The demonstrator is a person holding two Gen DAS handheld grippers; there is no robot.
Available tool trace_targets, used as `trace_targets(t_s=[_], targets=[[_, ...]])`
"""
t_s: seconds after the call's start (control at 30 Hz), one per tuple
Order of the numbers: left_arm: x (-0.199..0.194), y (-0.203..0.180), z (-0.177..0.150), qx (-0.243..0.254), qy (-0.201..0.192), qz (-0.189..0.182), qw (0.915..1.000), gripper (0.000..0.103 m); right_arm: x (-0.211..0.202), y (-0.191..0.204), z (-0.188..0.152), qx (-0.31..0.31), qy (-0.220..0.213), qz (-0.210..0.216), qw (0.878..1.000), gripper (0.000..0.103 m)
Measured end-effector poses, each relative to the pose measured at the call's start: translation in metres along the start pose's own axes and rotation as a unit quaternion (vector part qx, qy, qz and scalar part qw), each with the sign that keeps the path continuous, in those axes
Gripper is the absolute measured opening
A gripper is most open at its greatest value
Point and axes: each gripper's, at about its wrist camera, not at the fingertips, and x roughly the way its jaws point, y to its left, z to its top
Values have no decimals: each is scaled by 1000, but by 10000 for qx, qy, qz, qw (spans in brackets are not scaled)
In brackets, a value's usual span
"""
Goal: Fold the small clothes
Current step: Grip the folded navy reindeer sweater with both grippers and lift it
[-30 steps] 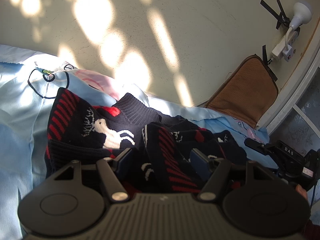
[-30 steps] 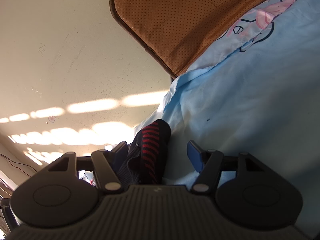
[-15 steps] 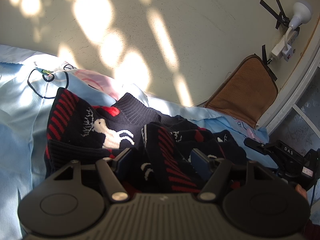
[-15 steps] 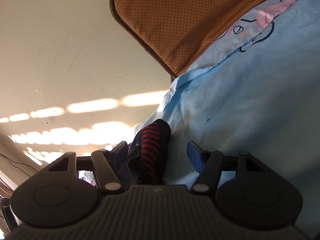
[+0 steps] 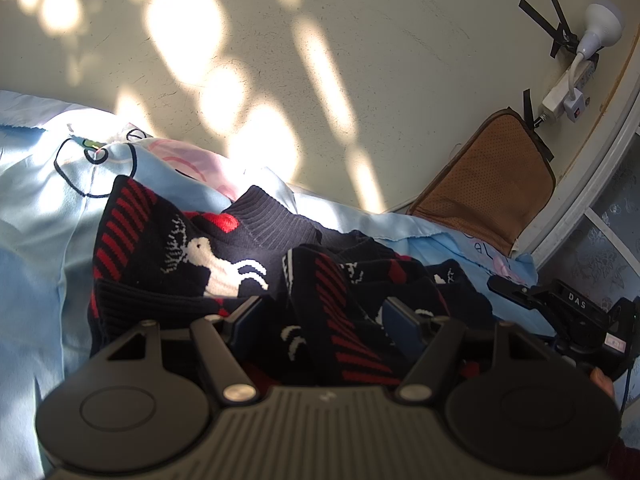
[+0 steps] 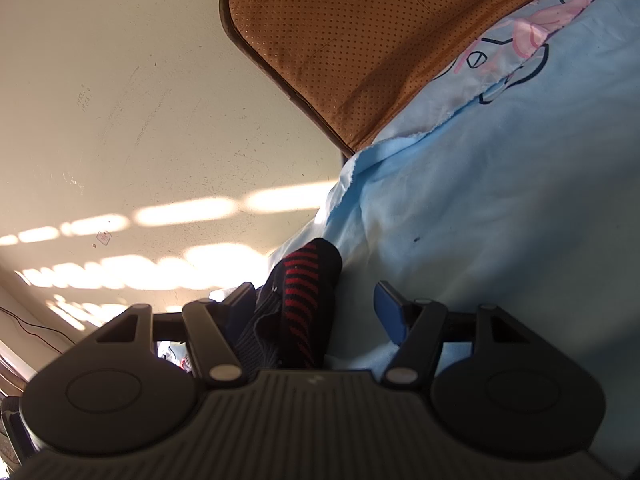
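Nothing has moved in the last second – both grippers pause, so the fold is not started. The left gripper [image 5: 320, 316] has its jaws wide apart around a ridge of the sweater [image 5: 200, 256], not pinching; the right gripper [image 6: 316, 304] is equally open beside a sleeve [image 6: 304, 300]. The sweater lies crumpled on the blue sheet [image 5: 36, 220] – beyond stands a brown cushion [image 5: 488, 184].

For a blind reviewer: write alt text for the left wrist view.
The open left gripper straddles a fold of a navy, red-striped knit garment with a white deer, bunched on a light blue sheet. Behind: a sunlit wall and a brown cushion.
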Motion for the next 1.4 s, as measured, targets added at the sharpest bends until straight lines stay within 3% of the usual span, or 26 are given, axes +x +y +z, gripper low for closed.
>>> trace_targets(t_s=[0.33,0.43,0.5,0.7,0.9,1.07,1.4], targets=[[0,0,-1,7,1,-34,10000,69,-4,-5,0,140,-110,36,9998,68],[-9,-6,-5,124,87,71,9999,69,-15,-4,1,183,-204,-241,9993,68],[-28,-13,-16,226,79,60,9997,69,-38,2,0,14,-305,-227,9993,68],[-127,-29,-70,320,-102,-457,9984,69,-117,20,-18,-627,-220,-112,9977,68],[-206,-27,-126,271,-192,-376,9987,69,-170,36,-74,-1336,144,-212,9907,62],[-255,-26,-154,383,-353,-58,9986,71,-190,43,-113,-1597,329,-146,9865,42],[-295,-16,-182,-1,-413,28,9991,76,-181,86,-153,-2299,706,242,9703,39]])
